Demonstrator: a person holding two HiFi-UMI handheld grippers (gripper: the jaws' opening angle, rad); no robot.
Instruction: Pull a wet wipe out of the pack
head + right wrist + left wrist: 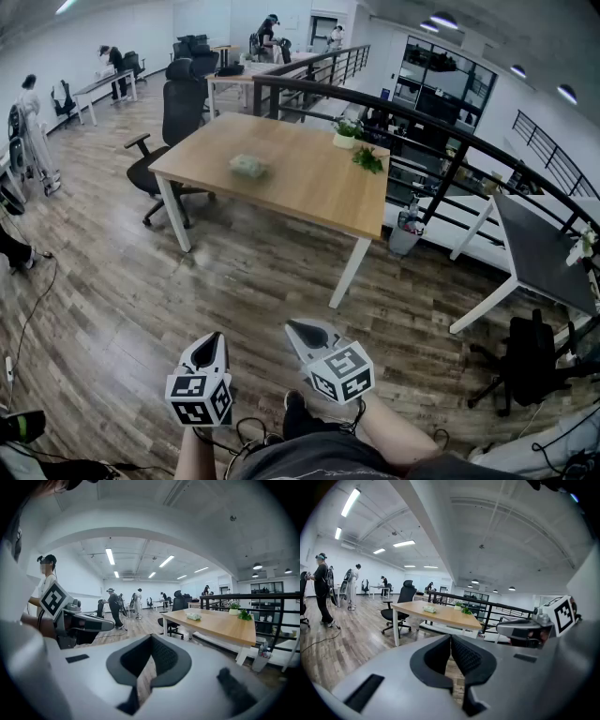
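Observation:
A pale green wet wipe pack lies on the wooden table, far ahead of me; it also shows small in the left gripper view as the pack and in the right gripper view as the pack. My left gripper and right gripper hang side by side low over the plank floor, well short of the table. Both are shut with nothing between the jaws. The left gripper sees the right one at its right; the right gripper sees the left one at its left.
Two potted plants stand at the table's far right corner. A black office chair sits at the table's left end. A black railing runs behind. A dark desk and chair stand at right. Several people work at the back.

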